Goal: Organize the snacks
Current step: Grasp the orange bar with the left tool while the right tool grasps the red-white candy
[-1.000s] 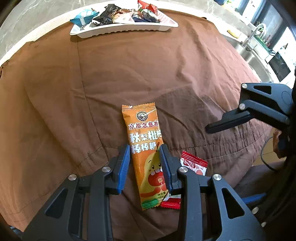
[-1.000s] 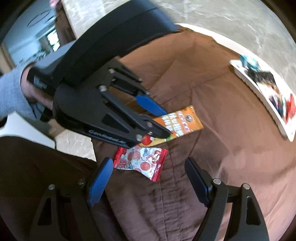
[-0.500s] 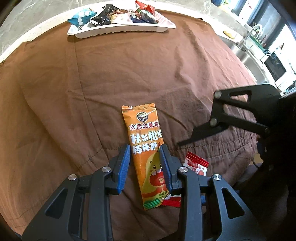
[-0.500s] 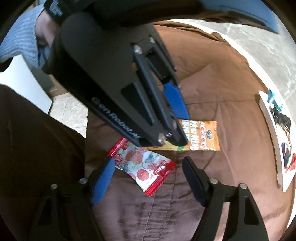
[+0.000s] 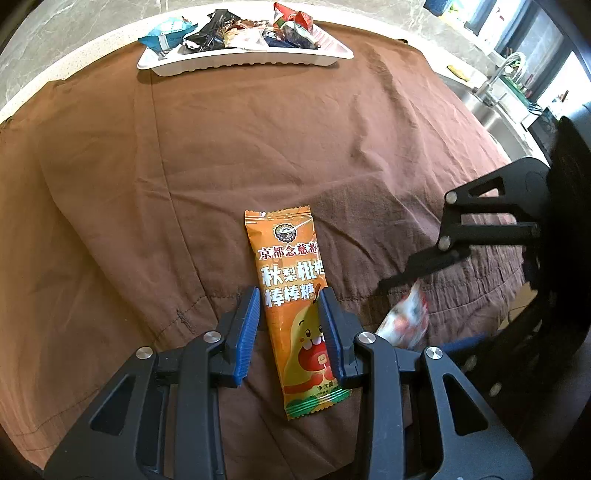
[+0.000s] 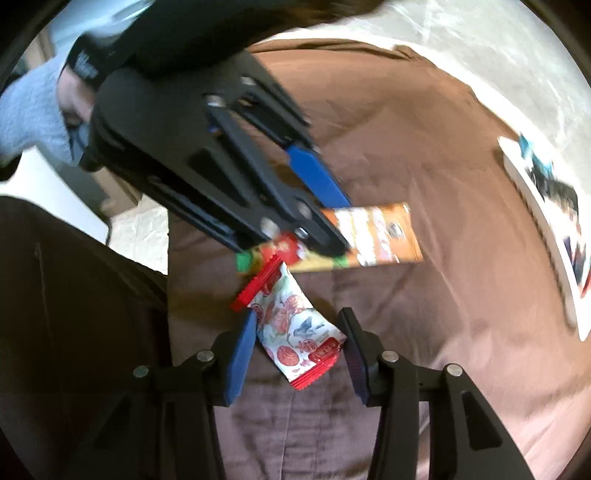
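Observation:
A long orange snack packet (image 5: 295,295) lies flat on the brown cloth (image 5: 221,166). My left gripper (image 5: 290,306) is open with its blue pads on either side of the packet's lower half. A small white and red candy wrapper (image 6: 295,328) lies between the pads of my right gripper (image 6: 297,332), whose jaws are narrowed around it but show gaps. The wrapper looks blurred in the left wrist view (image 5: 406,317). A white tray (image 5: 243,61) holding several wrapped snacks stands at the far edge of the cloth.
The cloth hangs over the table's near right edge (image 6: 177,258). A sink with a tap (image 5: 495,85) is at the far right. A grey stone counter (image 5: 74,33) runs behind the tray. The person's grey sleeve (image 6: 33,114) holds the left gripper.
My right gripper has moved forward over the red and white wrapper and narrowed its jaws around it. The wrapper has turned and shifted. My left gripper and the orange packet have stayed in place.

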### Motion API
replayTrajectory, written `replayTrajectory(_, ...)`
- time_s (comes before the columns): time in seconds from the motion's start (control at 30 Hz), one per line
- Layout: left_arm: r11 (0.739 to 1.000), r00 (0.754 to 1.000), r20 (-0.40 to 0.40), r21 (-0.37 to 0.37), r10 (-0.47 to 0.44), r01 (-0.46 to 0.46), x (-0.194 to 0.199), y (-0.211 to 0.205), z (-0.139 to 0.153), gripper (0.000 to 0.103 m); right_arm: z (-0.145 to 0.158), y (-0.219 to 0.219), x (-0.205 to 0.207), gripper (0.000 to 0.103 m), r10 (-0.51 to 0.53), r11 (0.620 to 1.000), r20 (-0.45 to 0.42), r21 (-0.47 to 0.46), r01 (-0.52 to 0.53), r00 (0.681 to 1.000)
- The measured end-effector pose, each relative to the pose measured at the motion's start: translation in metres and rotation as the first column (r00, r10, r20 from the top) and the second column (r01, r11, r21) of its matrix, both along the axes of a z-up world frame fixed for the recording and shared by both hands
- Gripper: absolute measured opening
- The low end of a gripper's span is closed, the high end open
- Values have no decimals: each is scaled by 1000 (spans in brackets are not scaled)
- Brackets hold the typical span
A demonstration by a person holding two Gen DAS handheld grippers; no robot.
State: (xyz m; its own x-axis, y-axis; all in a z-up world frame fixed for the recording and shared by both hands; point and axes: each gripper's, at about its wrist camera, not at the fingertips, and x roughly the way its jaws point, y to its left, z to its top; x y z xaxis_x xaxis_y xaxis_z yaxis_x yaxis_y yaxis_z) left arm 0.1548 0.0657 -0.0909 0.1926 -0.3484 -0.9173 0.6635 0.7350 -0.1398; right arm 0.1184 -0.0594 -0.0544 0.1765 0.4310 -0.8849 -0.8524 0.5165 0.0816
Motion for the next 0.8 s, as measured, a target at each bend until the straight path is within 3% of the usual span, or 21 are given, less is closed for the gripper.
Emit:
replayTrajectory(0.23, 1000, 1000, -3, 3, 12, -12, 0, -3, 0, 33, 3, -25, 2, 49, -83, 997, -2, -2, 83, 997)
replayTrajectory(0.47, 1000, 1000, -10, 10, -11, 11, -3, -15, -1, 54, 3, -31, -5, 52, -73, 997, 12, -14, 73, 997)
replayTrajectory(0.63, 999, 1000, 19, 38, -21, 20, -7, -22, -3, 56, 0, -25, -11, 56, -53, 997, 39, -51, 55, 998)
replayTrajectory(0.8, 999, 999, 37, 37, -10, 9, -10, -21, -4, 56, -5, -24, -17, 55, -47, 996, 13, -70, 48, 999)
